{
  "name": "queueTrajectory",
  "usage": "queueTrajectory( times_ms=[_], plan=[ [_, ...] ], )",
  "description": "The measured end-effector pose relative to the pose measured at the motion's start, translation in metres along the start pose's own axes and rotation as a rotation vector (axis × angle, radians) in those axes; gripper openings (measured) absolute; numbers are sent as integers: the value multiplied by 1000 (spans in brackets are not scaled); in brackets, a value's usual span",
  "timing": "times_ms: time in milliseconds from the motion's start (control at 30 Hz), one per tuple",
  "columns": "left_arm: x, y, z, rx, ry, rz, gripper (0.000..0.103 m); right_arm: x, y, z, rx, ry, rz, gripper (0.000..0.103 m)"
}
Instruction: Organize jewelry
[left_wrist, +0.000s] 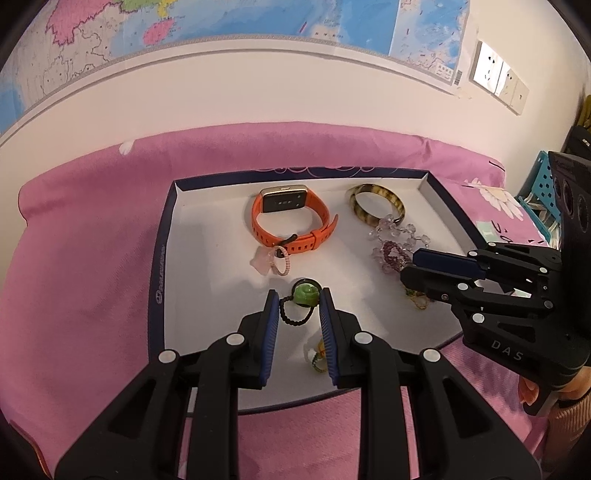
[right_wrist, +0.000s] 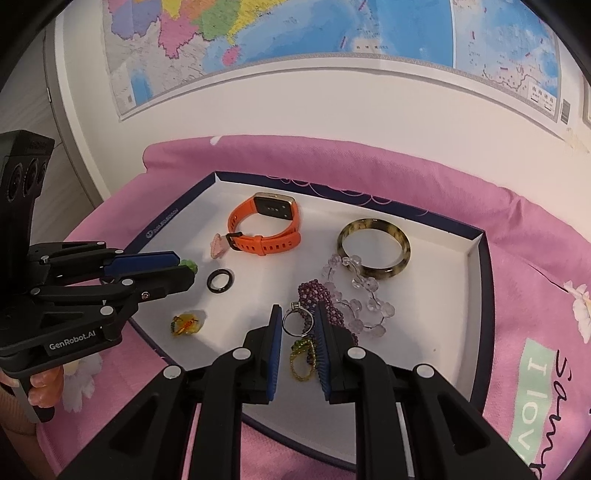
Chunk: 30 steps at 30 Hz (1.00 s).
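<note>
A shallow white tray (right_wrist: 476, 295) with a dark blue rim lies on a pink cloth (right_wrist: 524, 229) below a wall map (right_wrist: 295, 29).

The left hand-held gripper (left_wrist: 297, 295) pinches a green bead charm (left_wrist: 305, 294) on a black beaded cord (left_wrist: 291, 316), its blue pads pressed against the charm's sides at the tray's 7 o'clock. The right hand-held gripper (right_wrist: 297, 318) has its pads narrowly parted either side of a silver ring (right_wrist: 294, 322) at the tray's 5 o'clock; whether they press on it I cannot tell.

An orange smartwatch (right_wrist: 264, 226) sits at the tray's 12 o'clock, a tortoiseshell bangle (right_wrist: 373, 248) at 2 o'clock. A clear crystal bead bracelet (right_wrist: 364, 299) touches the bangle, and a purple bead bracelet (right_wrist: 314, 295) lies just beside it. A black ring (right_wrist: 220, 281) rests near the centre, a pink ring (left_wrist: 277, 262) beside the watch strap.
</note>
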<state>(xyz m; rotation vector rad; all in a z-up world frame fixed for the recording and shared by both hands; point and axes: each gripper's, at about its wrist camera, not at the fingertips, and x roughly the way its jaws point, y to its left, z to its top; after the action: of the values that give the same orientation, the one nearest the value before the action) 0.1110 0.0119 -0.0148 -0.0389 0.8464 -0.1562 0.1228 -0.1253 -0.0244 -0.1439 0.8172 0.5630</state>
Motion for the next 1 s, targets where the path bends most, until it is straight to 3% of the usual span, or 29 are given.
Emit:
queueTrajectory(
  times_ms=[367, 433, 500, 633, 667, 700, 867, 967, 1000],
  plan=[
    [11, -3, -2, 10, 23, 13, 23, 4, -1, -1, 9, 7, -13, 17],
    [11, -3, -3, 8, 25, 12, 25, 4, -2, -2, 11, 7, -14, 24],
    [11, -3, -4, 7, 21, 18, 36, 3, -2, -3, 13, 2, -20, 29],
    [1, -3, -7, 12, -5, 24, 48, -6, -3, -5, 20, -18, -20, 37],
    [-2, -2, -8, 12, -14, 27, 57, -8, -3, -5, 22, -25, -20, 38],
    [-6, -2, -8, 13, -27, 29, 67, -12, -3, -6, 24, -35, -19, 43],
    [-34, -3, -18, 23, -105, 44, 95, -34, 0, -10, 36, -94, -37, 68],
    [-48, -2, -28, 18, -131, 64, 98, -48, 1, -17, 55, -124, -31, 82],
    [-50, -2, -31, 11, -132, 61, 98, -51, 1, -19, 63, -127, -28, 93]
  ],
)
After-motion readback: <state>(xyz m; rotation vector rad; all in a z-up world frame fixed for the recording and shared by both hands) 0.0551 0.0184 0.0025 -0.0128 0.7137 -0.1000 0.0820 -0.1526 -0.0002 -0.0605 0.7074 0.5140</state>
